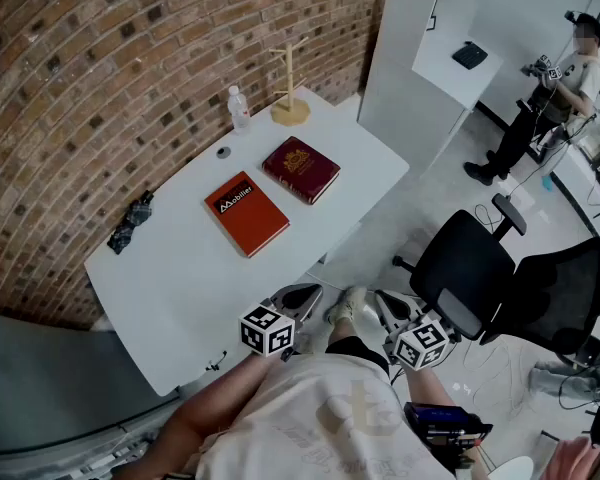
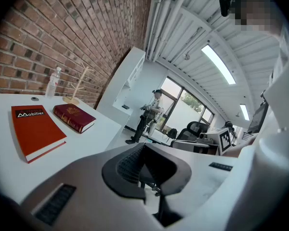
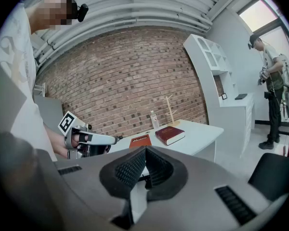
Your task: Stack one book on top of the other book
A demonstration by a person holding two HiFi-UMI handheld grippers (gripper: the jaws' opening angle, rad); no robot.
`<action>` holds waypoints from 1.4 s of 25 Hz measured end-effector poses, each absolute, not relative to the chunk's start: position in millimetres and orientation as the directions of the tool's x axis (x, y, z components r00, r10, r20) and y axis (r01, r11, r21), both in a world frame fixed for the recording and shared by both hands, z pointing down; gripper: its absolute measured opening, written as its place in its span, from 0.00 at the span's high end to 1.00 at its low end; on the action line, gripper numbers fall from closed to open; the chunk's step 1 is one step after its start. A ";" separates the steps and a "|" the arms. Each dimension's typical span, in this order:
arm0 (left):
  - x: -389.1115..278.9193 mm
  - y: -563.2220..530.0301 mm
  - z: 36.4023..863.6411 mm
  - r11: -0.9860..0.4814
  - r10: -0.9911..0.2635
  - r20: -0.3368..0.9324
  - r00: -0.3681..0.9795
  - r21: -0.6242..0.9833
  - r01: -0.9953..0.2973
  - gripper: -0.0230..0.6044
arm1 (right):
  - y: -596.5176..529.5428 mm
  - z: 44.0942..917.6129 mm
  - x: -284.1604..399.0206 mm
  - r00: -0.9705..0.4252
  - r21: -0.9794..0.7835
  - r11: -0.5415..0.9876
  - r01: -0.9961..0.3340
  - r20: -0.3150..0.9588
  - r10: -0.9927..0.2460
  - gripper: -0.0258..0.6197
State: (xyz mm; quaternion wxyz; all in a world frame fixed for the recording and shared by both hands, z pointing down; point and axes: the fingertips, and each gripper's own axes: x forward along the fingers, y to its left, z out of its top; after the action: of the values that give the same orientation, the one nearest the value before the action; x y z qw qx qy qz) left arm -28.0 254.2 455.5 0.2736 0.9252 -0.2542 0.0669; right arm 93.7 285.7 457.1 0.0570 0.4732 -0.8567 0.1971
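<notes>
1. Two hand-held grippers nearest, held low against the person's torso. Left hand-held gripper [image 1: 298,298] pressed together on nothing. Right hand-held gripper [image 1: 384,308] likewise closed and empty. Both off the near edge of the surface [image 1: 170,288], well apart from the books.
2. Further out, about the middle of the surface: orange book [image 1: 246,213], lying flat, cover up, touched by neither gripper.
3. Just past it and to its right in the head view: dark red book [image 1: 301,169], also flat and cover up, just beside the orange book with no overlap.
4. At the far end: bottle [image 1: 239,108] and wooden stand [image 1: 290,93], clear of both books.
5. Judged from this lie of things: none of the stacking done, not even the approach. Left to do: reach in over the surface, spread one pair of jaws, pinch one book at an edge, lift it, lay it square on the other, let go.
</notes>
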 end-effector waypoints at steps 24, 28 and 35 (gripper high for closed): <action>-33.7 264.6 471.4 -0.679 -0.459 0.315 0.830 0.478 -0.557 0.93 | 285.4 473.2 89.8 -0.526 -0.335 0.424 -0.841 0.326 -0.786 0.93; -29.3 269.1 476.5 -0.688 -0.440 0.323 0.838 0.479 -0.546 0.93 | 286.0 476.7 83.6 -0.532 -0.351 0.422 -0.836 0.324 -0.782 0.93; -31.4 273.1 486.3 -0.676 -0.436 0.338 0.834 0.489 -0.552 0.93 | 293.5 485.3 81.7 -0.530 -0.401 0.394 -0.827 0.322 -0.785 0.93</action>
State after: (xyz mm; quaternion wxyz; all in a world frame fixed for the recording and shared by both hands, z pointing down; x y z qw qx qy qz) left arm -31.4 273.1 486.3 0.2975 0.9102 -0.2715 0.0971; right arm 81.7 293.5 485.3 0.0403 0.4833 -0.8339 0.2635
